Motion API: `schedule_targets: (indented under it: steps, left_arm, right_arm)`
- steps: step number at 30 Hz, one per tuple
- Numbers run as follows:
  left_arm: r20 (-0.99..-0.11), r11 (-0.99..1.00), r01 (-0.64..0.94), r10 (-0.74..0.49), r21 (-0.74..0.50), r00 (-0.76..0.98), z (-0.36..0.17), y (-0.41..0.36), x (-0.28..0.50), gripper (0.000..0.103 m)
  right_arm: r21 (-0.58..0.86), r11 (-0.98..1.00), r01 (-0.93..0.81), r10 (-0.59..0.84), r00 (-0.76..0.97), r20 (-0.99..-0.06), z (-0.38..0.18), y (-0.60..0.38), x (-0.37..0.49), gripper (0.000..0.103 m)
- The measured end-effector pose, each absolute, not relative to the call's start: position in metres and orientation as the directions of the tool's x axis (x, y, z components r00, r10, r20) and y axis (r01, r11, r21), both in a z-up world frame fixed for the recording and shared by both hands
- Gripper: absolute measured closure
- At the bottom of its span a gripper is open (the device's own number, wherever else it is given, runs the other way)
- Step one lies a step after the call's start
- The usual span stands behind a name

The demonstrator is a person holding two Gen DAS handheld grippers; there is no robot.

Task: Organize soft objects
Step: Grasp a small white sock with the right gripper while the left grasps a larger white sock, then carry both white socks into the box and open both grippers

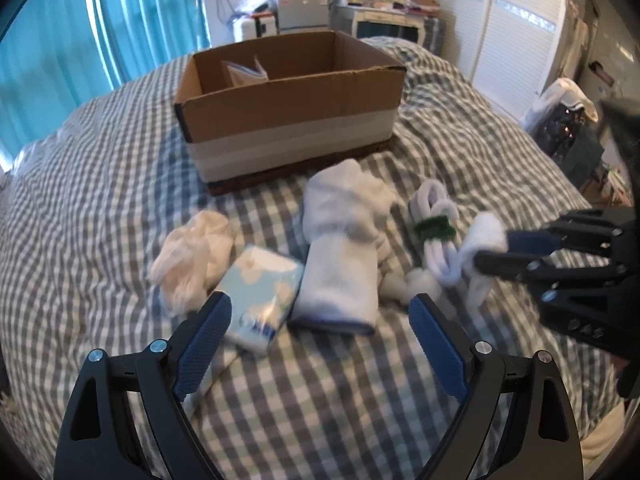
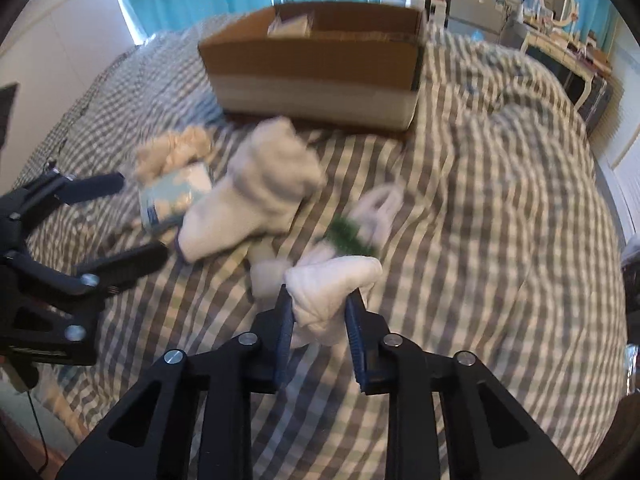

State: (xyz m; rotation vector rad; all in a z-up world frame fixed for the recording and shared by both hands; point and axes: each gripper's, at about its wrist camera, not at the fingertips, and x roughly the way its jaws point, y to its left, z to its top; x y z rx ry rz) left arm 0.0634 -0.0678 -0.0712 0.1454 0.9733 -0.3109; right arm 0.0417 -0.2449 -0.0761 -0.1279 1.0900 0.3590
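My right gripper is shut on a small white sock and holds it just above the checked bed; it also shows in the left wrist view. My left gripper is open and empty, low over the bed in front of a blue tissue pack and a large rolled white sock. A cream crumpled sock lies left of the pack. A white bundle with a green band lies by the held sock. An open cardboard box stands behind them.
The checked blanket covers the whole bed. The box holds a small packet in its far left corner. Blue curtains hang at the left, and a cluttered desk and white wardrobe doors stand beyond the bed.
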Motion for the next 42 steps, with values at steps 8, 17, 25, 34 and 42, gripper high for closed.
schedule_targets:
  steps: [8,17,25,34,42]
  left_arm:
    - [-0.828,0.94,0.341,-0.213,-0.028,0.519,-0.076,-0.088,0.102,0.014]
    - [-0.866,0.943,0.33,-0.196,-0.038,0.46,-0.103,-0.104,0.129,0.014]
    - [-0.898,0.941,0.336,-0.174,-0.032,0.404,-0.119,-0.114,0.141,0.04]
    - [-0.89,0.953,0.296,-0.195,-0.072,0.412,-0.102,-0.096,0.14,0.063]
    - [-0.845,0.95,0.307,-0.202,-0.047,0.495,-0.051,-0.087,0.123,0.064]
  right_arm:
    - [-0.044,0.938,-0.343,0.157,0.535,-0.83,-0.05,-0.264,0.073,0.08]
    - [-0.01,0.949,-0.315,0.167,0.529,-0.832,-0.06,-0.281,0.098,0.08]
    - [0.029,0.949,-0.314,0.195,0.512,-0.837,-0.069,-0.289,0.105,0.08]
    - [0.036,0.953,-0.301,0.198,0.529,-0.825,-0.057,-0.292,0.099,0.08]
    - [0.02,0.952,-0.306,0.201,0.576,-0.792,-0.027,-0.282,0.086,0.08]
